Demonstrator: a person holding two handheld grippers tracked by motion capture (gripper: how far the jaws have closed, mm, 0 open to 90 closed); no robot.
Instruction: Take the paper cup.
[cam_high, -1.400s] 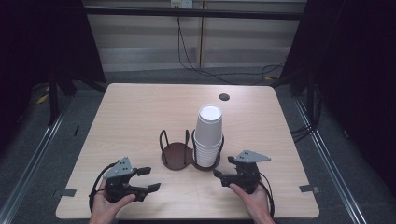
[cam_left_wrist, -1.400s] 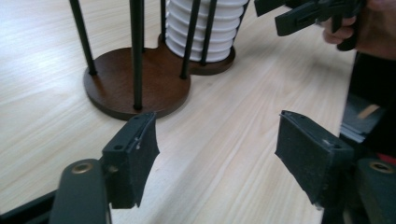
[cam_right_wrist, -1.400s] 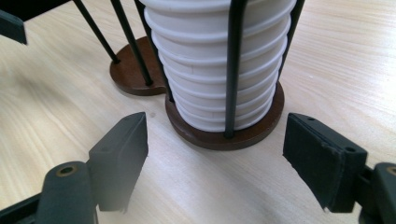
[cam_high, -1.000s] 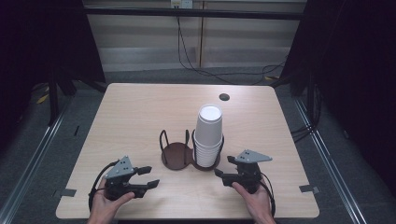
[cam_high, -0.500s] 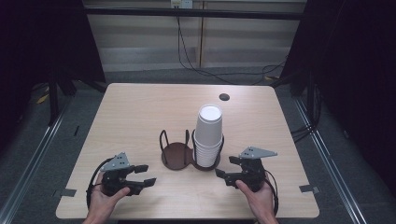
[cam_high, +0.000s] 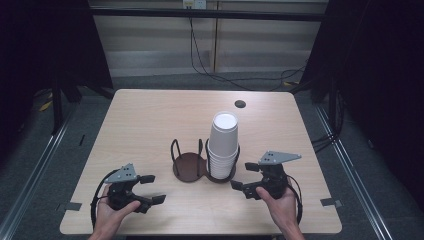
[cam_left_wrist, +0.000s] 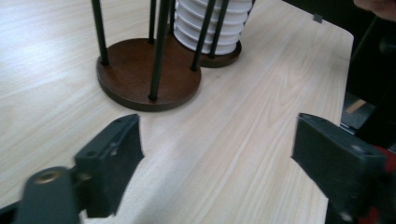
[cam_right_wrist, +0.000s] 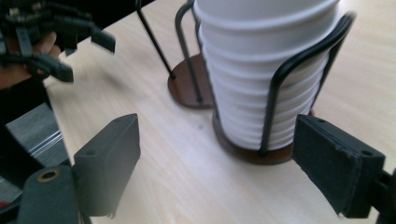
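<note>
Centrally on the table (cam_high: 150, 120), the stack of white cups (cam_high: 223, 142) stands in the right ring of the wire holder (cam_high: 189, 162). Compared with a second ago, the left claw (cam_high: 152, 189) has just opened wide, empty; the right claw (cam_high: 244, 176), also wide and empty, sits higher. No writing is readable.

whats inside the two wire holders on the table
The right-hand ring of the wire holder carries a tall stack of white paper cups; the left-hand ring has just its bare brown base. How many cups are nested there, and anything inside the top cup, cannot be seen.
</note>
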